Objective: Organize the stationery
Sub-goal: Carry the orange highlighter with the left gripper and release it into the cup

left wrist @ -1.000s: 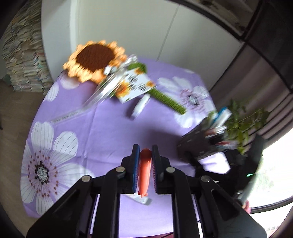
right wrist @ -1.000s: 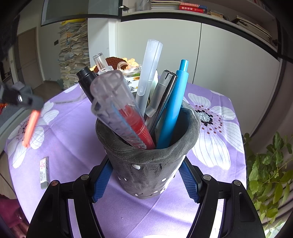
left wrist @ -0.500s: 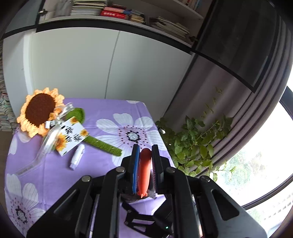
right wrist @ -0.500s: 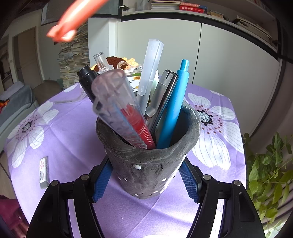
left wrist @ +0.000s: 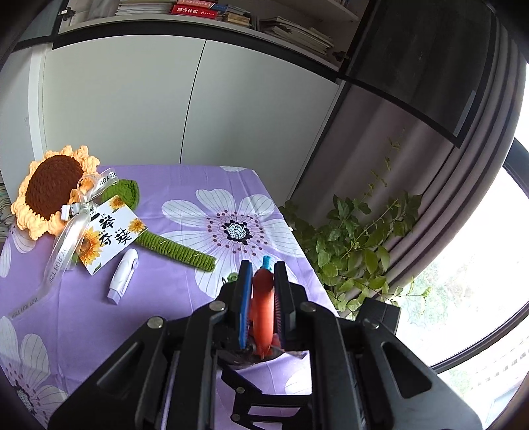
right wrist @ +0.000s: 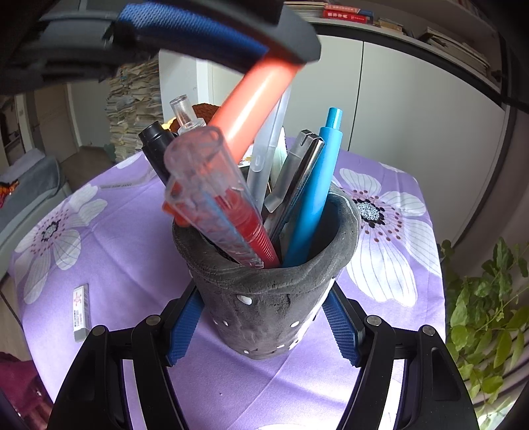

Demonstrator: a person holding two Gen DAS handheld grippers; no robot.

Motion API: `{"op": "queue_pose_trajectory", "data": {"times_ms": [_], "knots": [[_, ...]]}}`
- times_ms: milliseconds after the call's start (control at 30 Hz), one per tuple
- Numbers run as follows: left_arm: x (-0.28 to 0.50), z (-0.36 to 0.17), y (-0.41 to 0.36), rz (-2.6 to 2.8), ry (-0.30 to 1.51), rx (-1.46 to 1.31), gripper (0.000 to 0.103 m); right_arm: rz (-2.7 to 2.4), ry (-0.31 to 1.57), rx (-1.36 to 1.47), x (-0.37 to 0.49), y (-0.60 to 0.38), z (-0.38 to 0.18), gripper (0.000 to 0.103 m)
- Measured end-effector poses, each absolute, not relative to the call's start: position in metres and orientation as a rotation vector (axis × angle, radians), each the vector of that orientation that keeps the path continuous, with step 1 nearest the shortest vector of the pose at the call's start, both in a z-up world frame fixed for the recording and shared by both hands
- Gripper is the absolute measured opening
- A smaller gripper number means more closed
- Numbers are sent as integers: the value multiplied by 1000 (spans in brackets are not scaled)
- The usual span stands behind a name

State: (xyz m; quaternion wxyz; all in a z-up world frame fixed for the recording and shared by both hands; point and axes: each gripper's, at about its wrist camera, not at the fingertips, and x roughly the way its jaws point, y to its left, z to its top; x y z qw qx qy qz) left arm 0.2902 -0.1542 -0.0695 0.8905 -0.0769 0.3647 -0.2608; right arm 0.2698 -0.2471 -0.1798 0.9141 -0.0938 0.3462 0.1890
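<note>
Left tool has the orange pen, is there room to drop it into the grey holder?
Probably yes. The left tool holds the orange pen just above the grey holder, which the right tool steadies. The blue pen and others crowd it, but a gap remains.

Home room: bookshelf [left wrist: 231, 15], paper stacks [right wrist: 132, 99], floral tablecloth [left wrist: 185, 185], houseplant [left wrist: 357, 238].

Rough, matt grey pen holder [right wrist: 264, 297] with a felt-like skin; glossy plastic orange pen [right wrist: 251, 109]; smooth blue plastic pen [right wrist: 314, 198]; soft purple floral tablecloth [left wrist: 165, 297]; knobbly crocheted yarn sunflower [left wrist: 53, 190].
</note>
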Motion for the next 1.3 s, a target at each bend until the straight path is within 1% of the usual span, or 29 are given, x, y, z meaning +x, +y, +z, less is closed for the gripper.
{"op": "queue_pose_trajectory", "data": {"times_ms": [433, 600, 700, 800, 833, 900, 967, 1000, 1067, 1300], "knots": [[289, -64, -159, -531, 701, -134, 11, 385, 710, -200, 267, -245, -180, 73], [287, -72, -160, -535, 719, -111, 12, 390, 710, -195, 268, -247, -180, 73], [282, -79, -157, -533, 732, -99, 14, 394, 710, -193, 268, -247, -180, 73], [279, -80, -148, -542, 756, -128, 13, 392, 709, -199, 268, -247, -179, 73], [280, -79, -143, -553, 771, -141, 15, 391, 709, -200, 268, -247, -179, 73], [278, -76, -136, -555, 774, -172, 23, 391, 712, -198, 268, -247, -179, 73], [274, -68, -129, -544, 740, -190, 33, 391, 711, -197, 268, -247, -179, 73], [272, -64, -127, -538, 722, -188, 34, 390, 710, -198, 268, -247, -179, 73], [269, -59, -123, -523, 702, -180, 35, 389, 711, -201, 268, -246, -179, 73], [274, -61, -124, -520, 732, -172, 35, 388, 711, -201, 267, -246, -179, 73]]}}
